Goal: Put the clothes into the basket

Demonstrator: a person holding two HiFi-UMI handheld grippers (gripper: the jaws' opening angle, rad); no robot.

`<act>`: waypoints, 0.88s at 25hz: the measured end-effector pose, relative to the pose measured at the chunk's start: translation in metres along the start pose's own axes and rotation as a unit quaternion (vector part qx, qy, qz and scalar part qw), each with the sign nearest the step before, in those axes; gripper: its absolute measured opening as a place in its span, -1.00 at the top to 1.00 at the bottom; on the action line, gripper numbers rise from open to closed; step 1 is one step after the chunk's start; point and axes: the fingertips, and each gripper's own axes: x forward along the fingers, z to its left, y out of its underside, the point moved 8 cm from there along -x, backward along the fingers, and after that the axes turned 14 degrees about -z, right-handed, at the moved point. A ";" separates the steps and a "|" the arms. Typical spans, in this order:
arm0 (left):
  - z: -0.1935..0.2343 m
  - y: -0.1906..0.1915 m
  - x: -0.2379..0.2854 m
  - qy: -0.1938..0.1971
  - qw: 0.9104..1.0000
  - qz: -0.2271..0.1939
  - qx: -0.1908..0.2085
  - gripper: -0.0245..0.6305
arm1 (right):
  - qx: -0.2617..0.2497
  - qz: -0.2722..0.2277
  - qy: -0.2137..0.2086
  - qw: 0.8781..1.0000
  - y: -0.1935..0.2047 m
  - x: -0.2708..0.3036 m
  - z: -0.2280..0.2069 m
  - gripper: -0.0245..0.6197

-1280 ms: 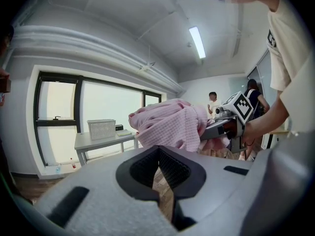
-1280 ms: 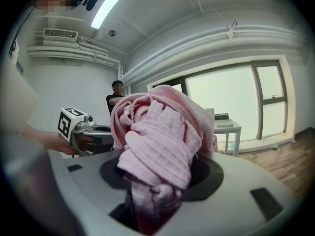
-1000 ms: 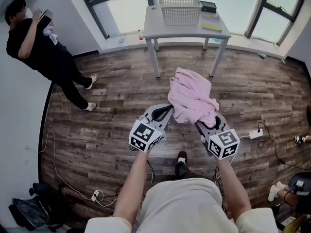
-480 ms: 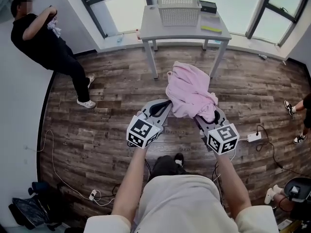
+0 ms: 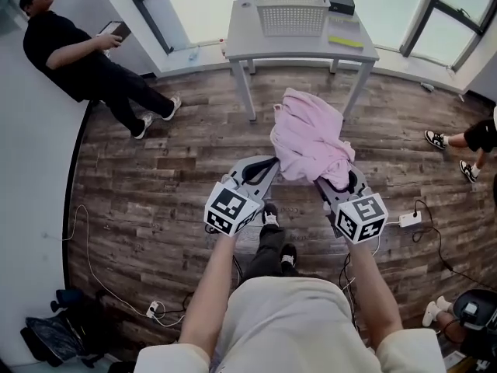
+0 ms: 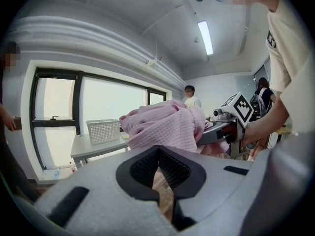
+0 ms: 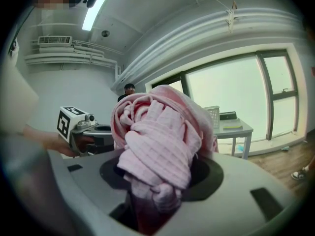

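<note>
**Markings.** The cube on the left tool [image 5: 265, 168] and the cube on the right tool [image 7: 147, 208] each carry black-and-white square code patterns, one per face. These are the only legible print.

**Garment [image 5: 311, 142].** Pale pink cloth with a waffle weave, soft and bunched into thick folds and rolls. It hangs in the air above the floor [image 5: 155, 185], between the two tools, and is well apart from the basket.

**Left tool.** Grey moulded shell with black ribbed pads. It is clenched on a thin edge of the garment, which is pinched in the narrow slit between the pads.

**Right tool.** Same build as the left. It is clenched on a fat wad of the garment, which bulges up over the jaws.

**Basket [image 5: 291, 20].** White plastic, rectangular, with lattice walls. It stands on the worktop near the window.

**Worktop [image 5: 256, 45].** Grey, flat and rectangular, on straight square legs.

**Also on the worktop.**
- A small black box [image 5: 340, 4].
- A flat yellow-green strip [image 5: 345, 41].

**Floor.** Wood-grain planks in mixed brown tones, with a white power strip [image 5: 409, 218] and its cable lying on them.
</note>
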 end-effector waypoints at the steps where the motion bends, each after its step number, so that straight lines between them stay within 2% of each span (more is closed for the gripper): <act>1: 0.006 0.002 0.004 0.002 1.000 0.002 -0.001 0.88 | 0.000 0.002 0.000 1.000 0.001 0.005 -0.002 0.19; 11: 0.071 0.005 0.059 0.023 1.000 0.008 0.000 0.88 | -0.011 0.010 0.016 1.000 -0.012 0.065 -0.047 0.19; 15: 0.093 -0.002 0.076 0.043 0.999 0.011 0.005 0.88 | -0.017 0.007 0.025 1.000 -0.019 0.083 -0.056 0.19; 22: 0.168 -0.012 0.126 0.078 0.997 0.001 0.010 0.88 | -0.019 0.007 0.054 0.998 -0.031 0.150 -0.089 0.19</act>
